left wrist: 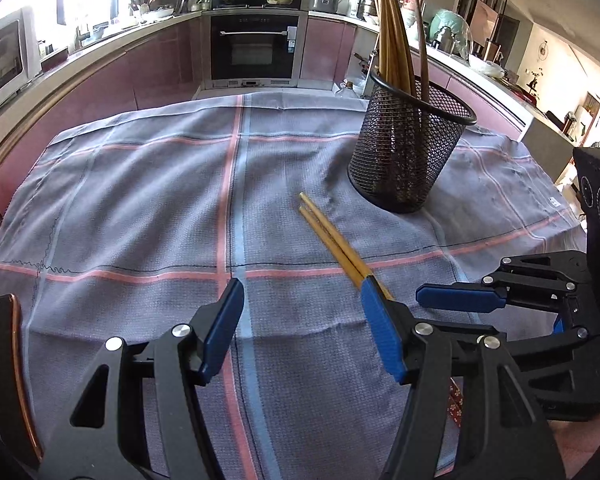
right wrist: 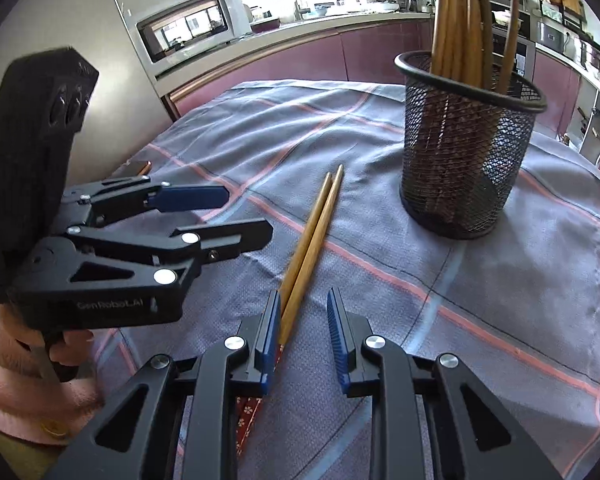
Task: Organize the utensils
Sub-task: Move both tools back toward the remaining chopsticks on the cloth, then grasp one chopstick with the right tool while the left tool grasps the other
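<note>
A pair of wooden chopsticks (left wrist: 332, 240) lies side by side on the checked cloth, also in the right wrist view (right wrist: 314, 236). A black mesh holder (left wrist: 408, 148) stands upright behind them with several chopsticks in it, also in the right wrist view (right wrist: 466, 148). My left gripper (left wrist: 302, 312) is open and empty, just left of the chopsticks' near ends. My right gripper (right wrist: 304, 312) is open; the chopsticks' near ends lie between its jaws, by its left finger. Each gripper shows in the other's view: the right one (left wrist: 460, 300), the left one (right wrist: 224, 216).
The grey cloth with pink and blue stripes (left wrist: 140, 208) covers the table. A copper-edged flat object (right wrist: 136, 168) lies at the table's left edge. Kitchen counters, an oven (left wrist: 256, 46) and a microwave (right wrist: 192, 24) stand behind.
</note>
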